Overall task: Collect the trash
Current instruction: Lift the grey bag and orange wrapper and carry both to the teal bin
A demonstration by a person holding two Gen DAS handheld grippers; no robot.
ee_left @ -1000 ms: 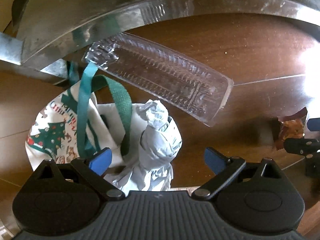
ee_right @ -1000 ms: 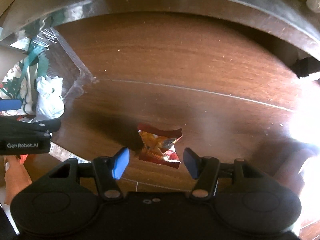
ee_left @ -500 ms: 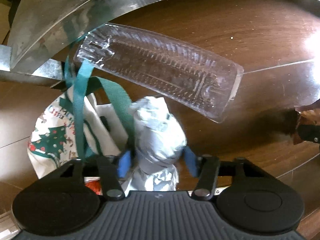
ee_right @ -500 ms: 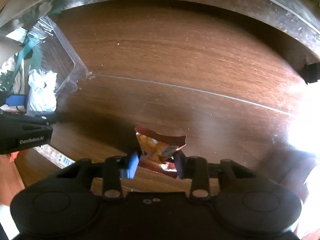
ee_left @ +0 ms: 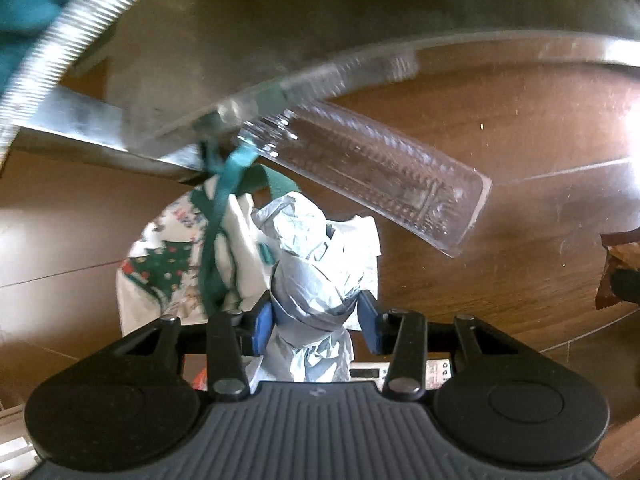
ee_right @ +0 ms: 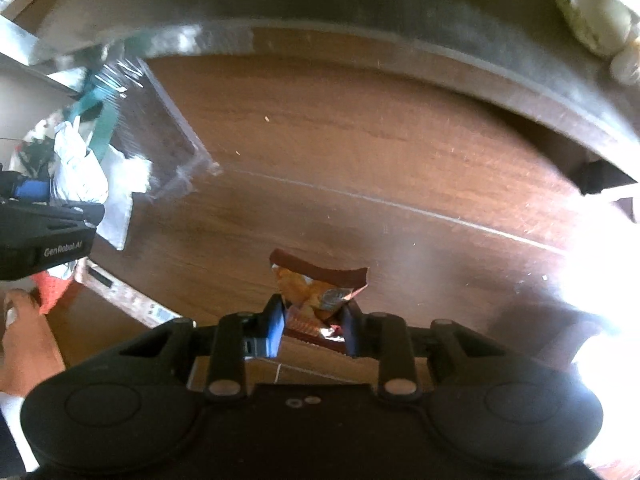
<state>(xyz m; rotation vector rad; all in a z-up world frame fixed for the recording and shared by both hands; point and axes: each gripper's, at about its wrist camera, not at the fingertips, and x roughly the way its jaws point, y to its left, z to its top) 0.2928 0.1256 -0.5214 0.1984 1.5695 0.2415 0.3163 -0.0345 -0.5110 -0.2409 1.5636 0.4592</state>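
- We count two grippers: the left gripper (ee_left: 316,326) and the right gripper (ee_right: 314,328).
- We count one crumpled grey-white paper wad (ee_left: 316,276) between the left jaws.
- We count one brown and orange snack wrapper (ee_right: 318,292) between the right jaws.
- We count one clear plastic tray (ee_left: 372,172), lying on the wooden floor (ee_right: 380,152).
- We count one white tote bag (ee_left: 168,264) with a Christmas tree print and green straps.
- We count one printed paper slip (ee_right: 132,300), near the lower left of the right wrist view.
- We count one bare foot (ee_right: 24,336) of the person.
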